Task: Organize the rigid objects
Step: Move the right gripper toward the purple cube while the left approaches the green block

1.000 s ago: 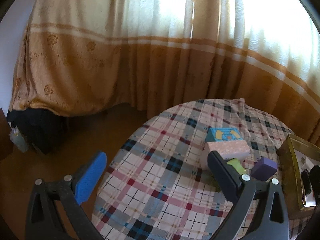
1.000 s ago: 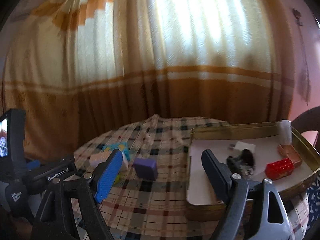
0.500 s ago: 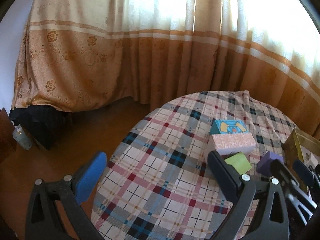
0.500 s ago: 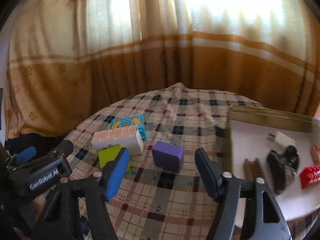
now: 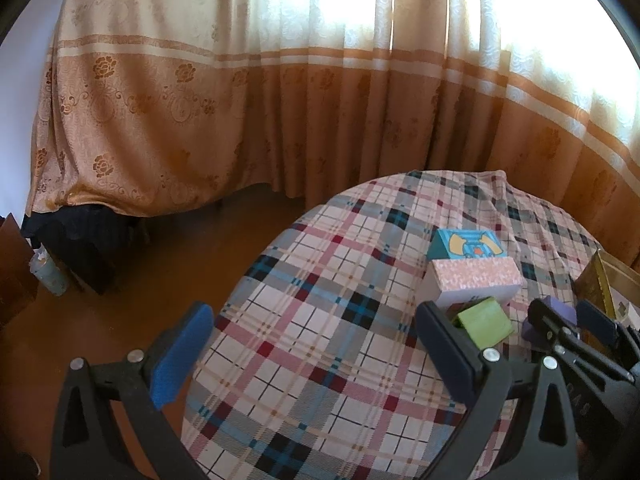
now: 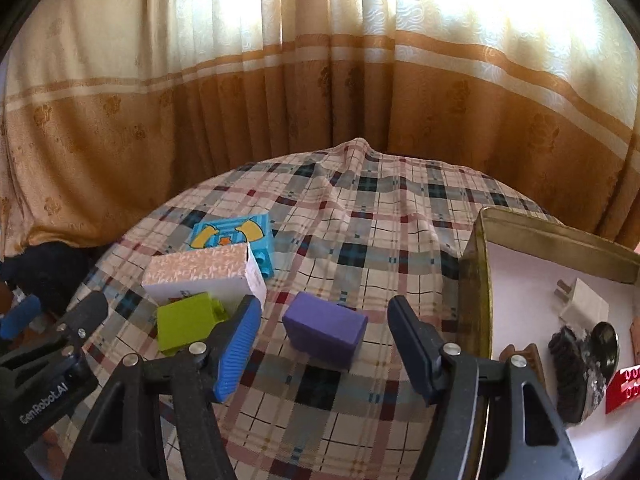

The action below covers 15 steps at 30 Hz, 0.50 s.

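Note:
A purple block [image 6: 325,329] lies on the plaid tablecloth [image 6: 360,216]. My right gripper [image 6: 324,344] is open and empty, its fingers either side of the block and just in front of it. Left of it lie a green brick [image 6: 185,322], a pink-topped white box [image 6: 204,270] and a blue picture brick [image 6: 232,238]. My left gripper [image 5: 312,344] is open and empty over the table's left edge; the green brick [image 5: 484,320], the box [image 5: 472,278] and the blue brick [image 5: 466,245] lie to its right. The purple block [image 5: 554,318] is partly hidden by the right gripper.
A gold-rimmed tray [image 6: 474,280] stands at the right, holding a white plug [image 6: 582,300], a dark brush-like item [image 6: 576,368], a brown piece [image 6: 528,356] and a red brick [image 6: 624,388]. Curtains [image 6: 320,80] hang behind. Brown floor [image 5: 140,280] lies left of the table.
My right gripper has swung left from the tray and come down toward the purple block, which now lies between its fingers. The left gripper has drifted a little; both stay open.

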Motion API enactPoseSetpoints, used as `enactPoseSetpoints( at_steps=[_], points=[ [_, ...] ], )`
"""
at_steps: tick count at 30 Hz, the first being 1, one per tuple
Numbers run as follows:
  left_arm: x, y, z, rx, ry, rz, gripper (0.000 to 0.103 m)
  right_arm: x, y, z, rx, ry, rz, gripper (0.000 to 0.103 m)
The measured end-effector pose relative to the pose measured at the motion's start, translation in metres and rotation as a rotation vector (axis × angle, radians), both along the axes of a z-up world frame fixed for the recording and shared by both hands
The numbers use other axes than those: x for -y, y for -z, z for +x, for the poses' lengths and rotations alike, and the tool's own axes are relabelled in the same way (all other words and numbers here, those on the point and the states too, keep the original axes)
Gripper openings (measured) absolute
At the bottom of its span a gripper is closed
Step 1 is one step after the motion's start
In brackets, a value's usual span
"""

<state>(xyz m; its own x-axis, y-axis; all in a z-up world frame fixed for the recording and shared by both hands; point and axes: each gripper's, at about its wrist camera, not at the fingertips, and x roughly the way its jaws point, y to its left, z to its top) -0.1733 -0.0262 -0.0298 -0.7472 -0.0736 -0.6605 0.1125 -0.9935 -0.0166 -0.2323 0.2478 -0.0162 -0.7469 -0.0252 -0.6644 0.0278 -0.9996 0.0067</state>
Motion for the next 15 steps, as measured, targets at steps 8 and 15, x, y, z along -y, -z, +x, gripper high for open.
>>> enactPoseSetpoints(
  at_steps=[8, 15],
  points=[
    [0.000, 0.000, 0.001, -0.003, -0.007, 0.004, 0.102, 0.023, -0.006, 0.015, -0.054, -0.070, 0.087, 0.063],
    [0.000, -0.001, 0.001, 0.000, -0.008, 0.003, 0.102, 0.034, -0.002, 0.002, -0.036, -0.069, 0.206, 0.063]
  ],
)
